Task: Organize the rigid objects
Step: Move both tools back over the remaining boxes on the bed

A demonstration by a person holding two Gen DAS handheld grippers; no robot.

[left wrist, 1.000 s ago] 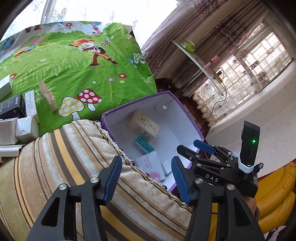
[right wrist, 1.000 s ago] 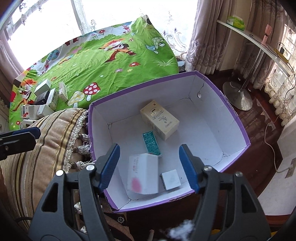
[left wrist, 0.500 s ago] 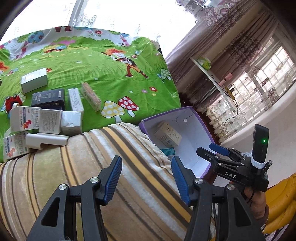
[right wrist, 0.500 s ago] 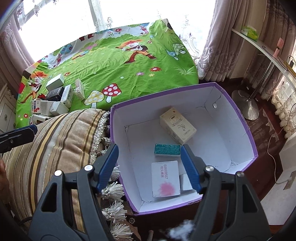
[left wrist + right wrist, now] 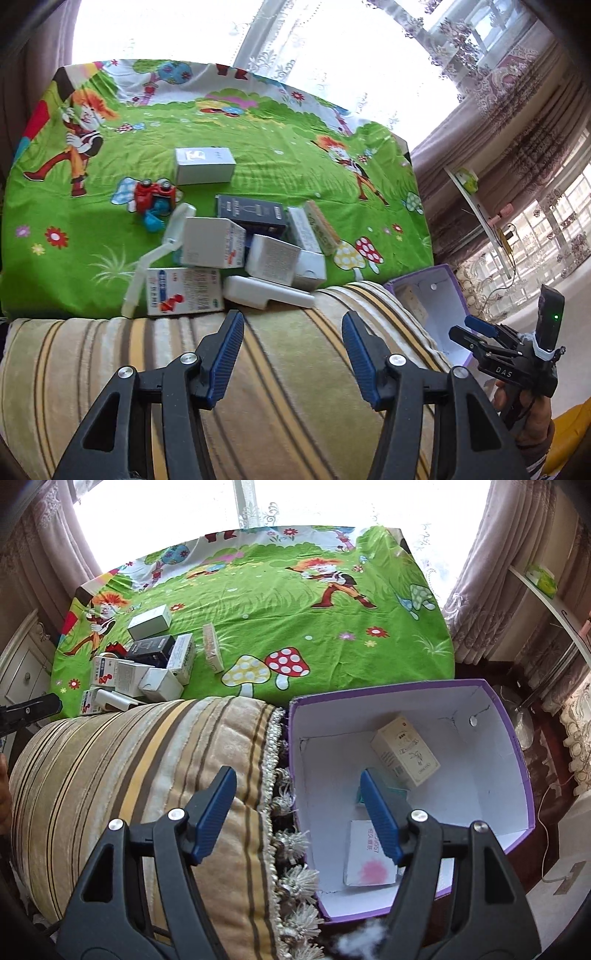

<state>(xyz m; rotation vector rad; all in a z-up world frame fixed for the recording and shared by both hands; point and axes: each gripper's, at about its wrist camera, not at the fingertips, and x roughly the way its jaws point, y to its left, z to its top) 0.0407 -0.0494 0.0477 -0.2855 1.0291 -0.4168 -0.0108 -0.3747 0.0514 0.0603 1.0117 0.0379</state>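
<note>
A green cartoon-print sheet (image 5: 258, 147) covers the bed under a bright curtained window. A cluster of small boxes (image 5: 236, 251) lies at its near edge, against a striped cushion (image 5: 184, 369). Right of the cushion stands a purple box (image 5: 517, 775) holding several cartons. The left gripper (image 5: 293, 354) and right gripper (image 5: 297, 812) both gape empty.

Bright backlight blows out the window (image 5: 332, 44); fisheye edges bend, slightly blurred.
</note>
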